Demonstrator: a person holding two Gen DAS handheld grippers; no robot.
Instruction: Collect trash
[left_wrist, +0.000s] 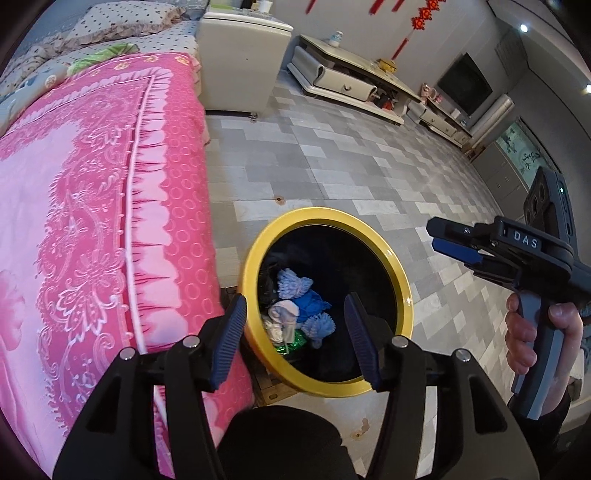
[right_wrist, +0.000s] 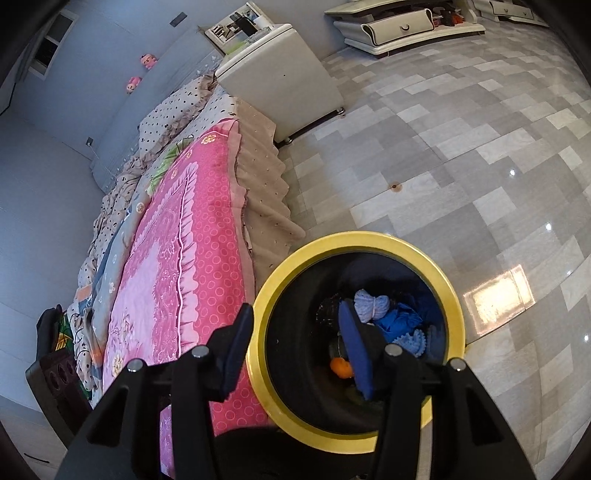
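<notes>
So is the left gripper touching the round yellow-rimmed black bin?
Cannot tell. In the left wrist view the open left gripper overlaps the bin's rim, showing neither contact nor gap.

Black left gripper (left_wrist: 295, 332) with ribbed blue fingers (left_wrist: 232, 325) and silver screws

Round trash bin (left_wrist: 400, 280) with a yellow rim, upright on the tiled floor just beside the pink-covered bed.

Its inside is black and its mouth is open with no lid on it. At the bottom lies a loose heap of trash: pale blue fluffy pieces (left_wrist: 293, 283), a crumpled bright blue piece (left_wrist: 312, 303), white scraps (left_wrist: 281, 314) and a shiny green wrapper (left_wrist: 295, 341); the right wrist view also shows a small orange item (right_wrist: 340, 367) low in the bin.
</notes>
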